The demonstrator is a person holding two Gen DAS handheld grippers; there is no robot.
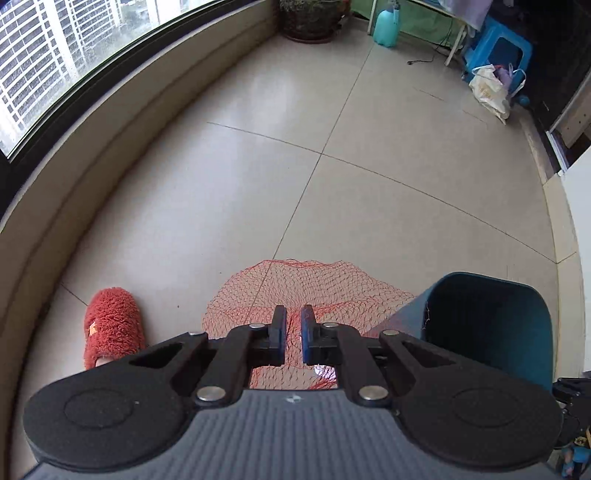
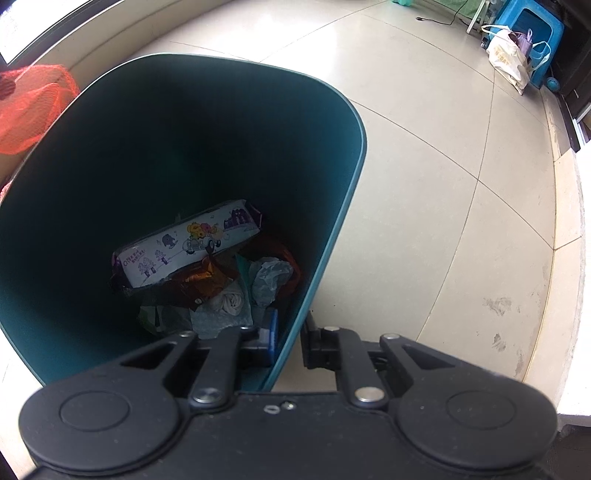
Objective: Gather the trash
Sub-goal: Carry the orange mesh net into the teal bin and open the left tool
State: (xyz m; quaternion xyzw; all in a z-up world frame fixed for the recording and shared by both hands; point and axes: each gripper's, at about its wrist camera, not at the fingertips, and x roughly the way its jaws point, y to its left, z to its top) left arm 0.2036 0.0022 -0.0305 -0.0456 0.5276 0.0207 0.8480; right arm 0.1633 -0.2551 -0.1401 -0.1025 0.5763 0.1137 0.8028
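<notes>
My left gripper (image 1: 293,332) is shut on a red mesh net bag (image 1: 314,288), which hangs spread out in front of the fingers above the floor. The bag also shows at the left edge of the right wrist view (image 2: 33,107). My right gripper (image 2: 288,343) is shut on the rim of a dark teal trash bin (image 2: 332,206), one finger inside and one outside the wall. The bin also shows in the left wrist view (image 1: 491,325), just right of the net bag. Inside it lie a white printed wrapper (image 2: 188,243), crumpled paper and other trash.
A red fuzzy slipper (image 1: 110,328) is on the tiled floor at left, near the curved window ledge (image 1: 122,147). Far away stand a plant pot (image 1: 310,18), a teal jug (image 1: 386,27), a blue stool (image 1: 498,51) and a white bag (image 1: 489,92).
</notes>
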